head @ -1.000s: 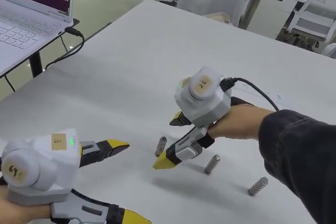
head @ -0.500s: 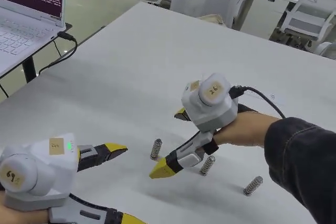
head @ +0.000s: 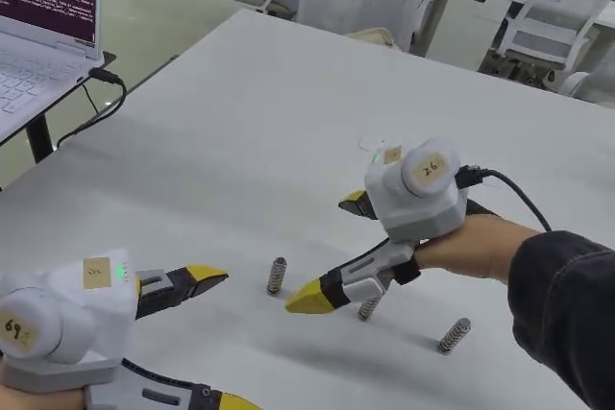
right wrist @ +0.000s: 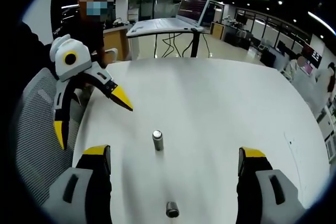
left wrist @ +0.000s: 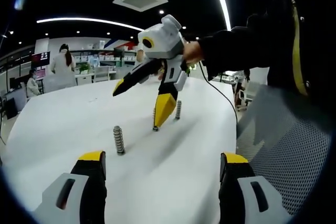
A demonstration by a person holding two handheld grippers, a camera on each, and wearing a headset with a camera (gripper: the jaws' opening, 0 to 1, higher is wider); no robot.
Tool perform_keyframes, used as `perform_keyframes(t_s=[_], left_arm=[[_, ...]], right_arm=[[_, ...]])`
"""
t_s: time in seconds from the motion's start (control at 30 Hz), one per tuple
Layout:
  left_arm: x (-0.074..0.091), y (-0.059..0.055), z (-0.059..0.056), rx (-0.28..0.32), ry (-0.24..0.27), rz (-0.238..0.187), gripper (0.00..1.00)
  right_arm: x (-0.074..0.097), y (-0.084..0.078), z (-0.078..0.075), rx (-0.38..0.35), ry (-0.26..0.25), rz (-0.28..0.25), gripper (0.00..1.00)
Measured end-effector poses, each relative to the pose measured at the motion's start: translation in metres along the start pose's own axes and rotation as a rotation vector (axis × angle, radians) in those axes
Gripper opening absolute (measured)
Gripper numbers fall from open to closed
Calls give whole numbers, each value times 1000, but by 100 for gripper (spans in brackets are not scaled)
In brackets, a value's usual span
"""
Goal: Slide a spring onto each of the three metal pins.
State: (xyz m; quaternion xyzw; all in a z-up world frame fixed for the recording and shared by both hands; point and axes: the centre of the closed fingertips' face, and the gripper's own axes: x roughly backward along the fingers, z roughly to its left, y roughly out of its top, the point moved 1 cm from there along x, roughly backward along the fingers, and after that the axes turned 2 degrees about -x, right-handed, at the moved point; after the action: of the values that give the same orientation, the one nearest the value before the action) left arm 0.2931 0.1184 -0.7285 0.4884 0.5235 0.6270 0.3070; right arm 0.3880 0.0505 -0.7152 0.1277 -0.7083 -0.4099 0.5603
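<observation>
Both the right gripper point(head: 332, 252) and left gripper point(head: 229, 338) gape empty. The right's lower jaw sits just beside a spring point(head: 369, 307); a careless sweep could topple it.

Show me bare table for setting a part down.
Free: the table beyond the right claw, wide open to the far edge and the laptop side. Crowded: the near strip, with springs around the right claw and the left claw alongside.
</observation>
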Motion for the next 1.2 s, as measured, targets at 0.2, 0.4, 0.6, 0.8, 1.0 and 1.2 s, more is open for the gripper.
perform_keyframes(t_s=[0.2, 0.4, 0.6, 0.8, 1.0, 1.2], left_arm=[[-1, 2, 2, -2, -2, -1, 87], [-3, 5, 4, -3, -2, -1, 87], [-5, 8, 5, -8, -4, -2, 87], [-7, 13, 5, -10, -3, -4, 87], [-9, 16, 5, -7, -1, -4, 87], [-12, 20, 6, -5, -2, -14, 87]], right_arm=[[21, -8, -11, -41, -57, -42, 100], [43, -22, -20, -99, -120, -82, 100], [63, -35, -25, -150, -173, -125, 100], [81, -54, -27, -191, -224, -151, 100], [103, -75, -28, -237, -279, -179, 100], [120, -91, -23, -264, -324, -205, 100]])
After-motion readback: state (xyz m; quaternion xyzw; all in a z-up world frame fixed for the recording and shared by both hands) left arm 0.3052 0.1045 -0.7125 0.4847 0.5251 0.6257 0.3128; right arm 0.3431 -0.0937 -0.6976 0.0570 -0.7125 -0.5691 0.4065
